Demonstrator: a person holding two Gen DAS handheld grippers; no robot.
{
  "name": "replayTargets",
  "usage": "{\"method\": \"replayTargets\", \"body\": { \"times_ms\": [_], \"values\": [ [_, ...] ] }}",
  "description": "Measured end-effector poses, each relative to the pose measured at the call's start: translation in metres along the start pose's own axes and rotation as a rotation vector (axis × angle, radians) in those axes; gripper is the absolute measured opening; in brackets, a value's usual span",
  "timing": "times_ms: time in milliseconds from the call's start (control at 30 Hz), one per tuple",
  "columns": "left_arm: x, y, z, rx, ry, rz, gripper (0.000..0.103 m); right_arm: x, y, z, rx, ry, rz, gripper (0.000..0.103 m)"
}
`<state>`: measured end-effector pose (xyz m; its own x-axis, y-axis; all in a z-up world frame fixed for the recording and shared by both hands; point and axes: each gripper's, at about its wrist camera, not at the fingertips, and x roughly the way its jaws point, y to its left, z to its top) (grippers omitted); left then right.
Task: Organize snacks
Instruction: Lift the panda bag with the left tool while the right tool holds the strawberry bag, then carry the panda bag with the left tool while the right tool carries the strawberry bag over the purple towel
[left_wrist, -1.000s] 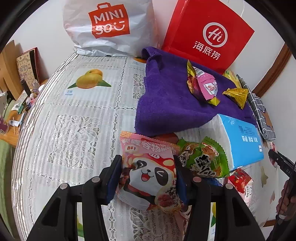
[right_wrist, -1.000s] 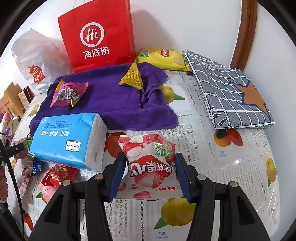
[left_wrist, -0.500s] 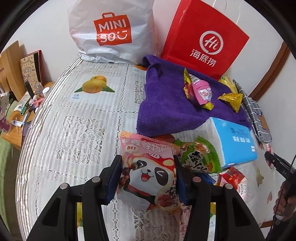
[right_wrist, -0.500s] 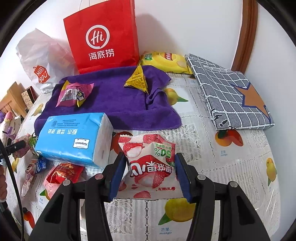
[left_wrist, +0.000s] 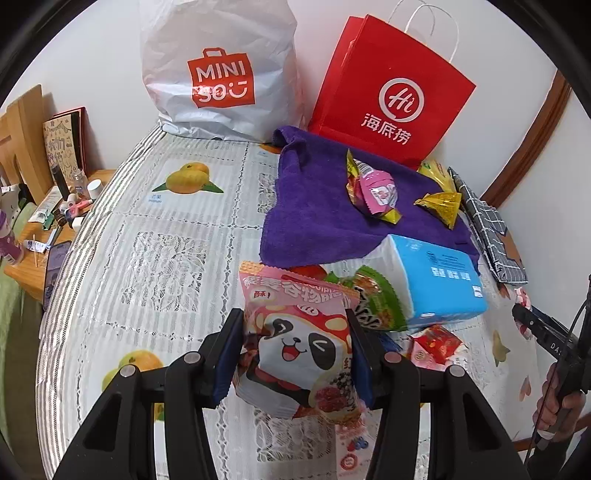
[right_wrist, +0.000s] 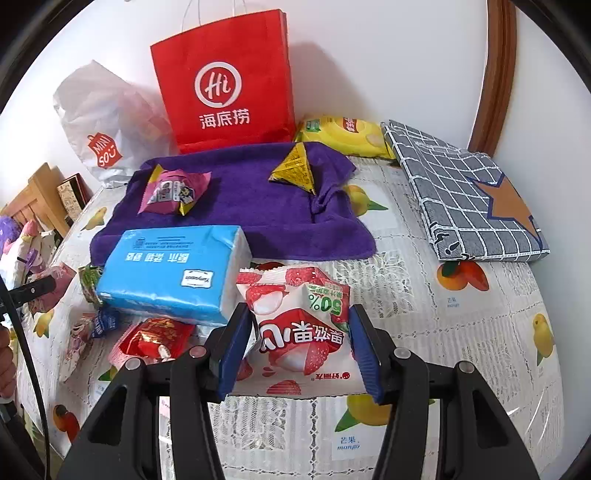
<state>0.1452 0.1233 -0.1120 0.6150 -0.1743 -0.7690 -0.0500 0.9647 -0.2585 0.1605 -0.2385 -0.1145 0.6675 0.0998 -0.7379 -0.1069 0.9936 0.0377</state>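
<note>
while two packets already lie on the purple towel (right_wrist: 236, 206), left gripper (left_wrist: 295, 354) pinches the panda packet (left_wrist: 299, 343), right gripper (right_wrist: 299, 350) pinches the lychee packet (right_wrist: 299, 325) (both near the towel's edge); several loose snacks (right_wrist: 151, 338) remain.

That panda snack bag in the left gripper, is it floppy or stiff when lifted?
Probably floppy: the panda snack bag creases and bulges between the left gripper pads. Likely light, since a side pinch alone holds it. Its glossy film may be slippery.
</note>
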Motion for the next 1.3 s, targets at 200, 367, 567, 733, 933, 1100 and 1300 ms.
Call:
{"method": "replayTargets", "body": {
  "times_ms": [200,367,567,733,933,1100,1300],
  "values": [
    [-0.014,-0.007,-0.005,0.007,-0.018,0.000,0.050,-0.009,0.006,-0.001,-0.014,-0.021,0.017,0.053],
    [-0.024,-0.017,-0.007,0.022,-0.030,0.002,0.050,-0.017,0.010,-0.002,-0.015,-0.035,0.039,0.053],
    [-0.036,-0.032,-0.008,0.036,-0.047,-0.019,0.050,-0.026,0.020,-0.004,-0.034,-0.049,0.056,0.053],
    [-0.042,-0.048,-0.010,0.060,-0.058,-0.030,0.050,-0.034,0.024,-0.003,-0.036,-0.064,0.058,0.053],
    [-0.047,-0.067,-0.012,0.086,-0.068,-0.049,0.050,-0.042,0.023,0.000,-0.022,-0.077,0.049,0.053],
    [-0.050,-0.084,-0.011,0.110,-0.074,-0.066,0.050,-0.049,0.023,0.003,-0.004,-0.088,0.046,0.053],
    [-0.052,-0.102,-0.010,0.139,-0.079,-0.085,0.050,-0.058,0.024,0.009,-0.003,-0.103,0.046,0.053]
  ]
}}
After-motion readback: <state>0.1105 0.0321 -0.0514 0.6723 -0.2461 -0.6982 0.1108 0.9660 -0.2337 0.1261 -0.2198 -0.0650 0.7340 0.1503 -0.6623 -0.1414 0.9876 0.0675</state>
